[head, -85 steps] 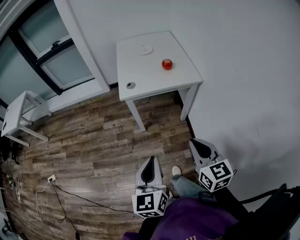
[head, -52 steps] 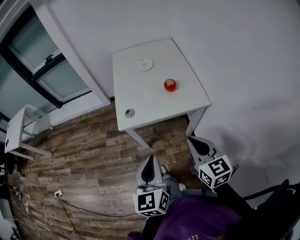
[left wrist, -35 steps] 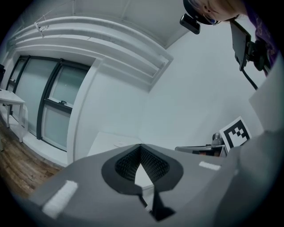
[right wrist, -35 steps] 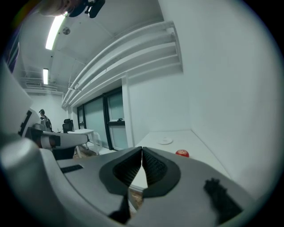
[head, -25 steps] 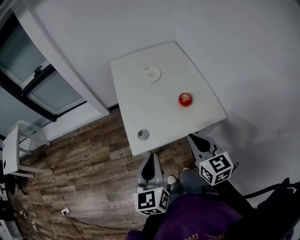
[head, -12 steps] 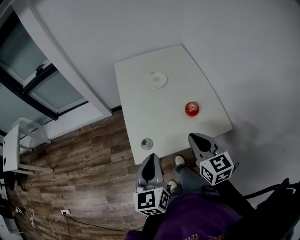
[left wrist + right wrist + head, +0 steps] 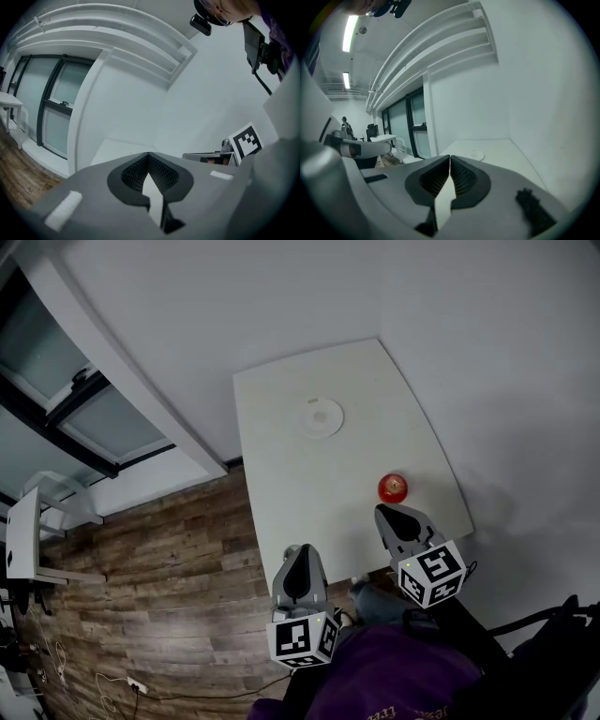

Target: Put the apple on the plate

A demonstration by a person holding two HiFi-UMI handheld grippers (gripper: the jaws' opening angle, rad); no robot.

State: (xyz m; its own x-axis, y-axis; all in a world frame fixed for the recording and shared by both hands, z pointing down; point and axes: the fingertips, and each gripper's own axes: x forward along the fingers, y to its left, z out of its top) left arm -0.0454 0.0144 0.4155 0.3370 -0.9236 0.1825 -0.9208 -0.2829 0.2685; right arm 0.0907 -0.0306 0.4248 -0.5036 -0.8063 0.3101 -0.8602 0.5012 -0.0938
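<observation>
In the head view a red apple (image 7: 392,487) sits near the right front corner of the white table (image 7: 281,446). A small white plate (image 7: 322,417) lies further back, near the table's middle. My right gripper (image 7: 387,514) is shut and holds nothing; its tip is over the table's front edge, just short of the apple. My left gripper (image 7: 296,552) is shut too, at the front left corner. The right gripper view shows the plate (image 7: 477,155) beyond the closed jaws (image 7: 450,157), while the apple is hidden there. The left gripper view (image 7: 148,153) shows the tabletop (image 7: 117,146) ahead.
White walls close in the table at its back and right. A dark-framed window (image 7: 84,418) and wooden floor (image 7: 169,568) lie to the left, with a small white side table (image 7: 21,540) at the far left. My legs and purple top (image 7: 384,681) are below.
Both grippers have moved forward to the table's front edge. The right tip now sits just before the apple. The small grey disc at the front left corner is now covered by the left gripper.
</observation>
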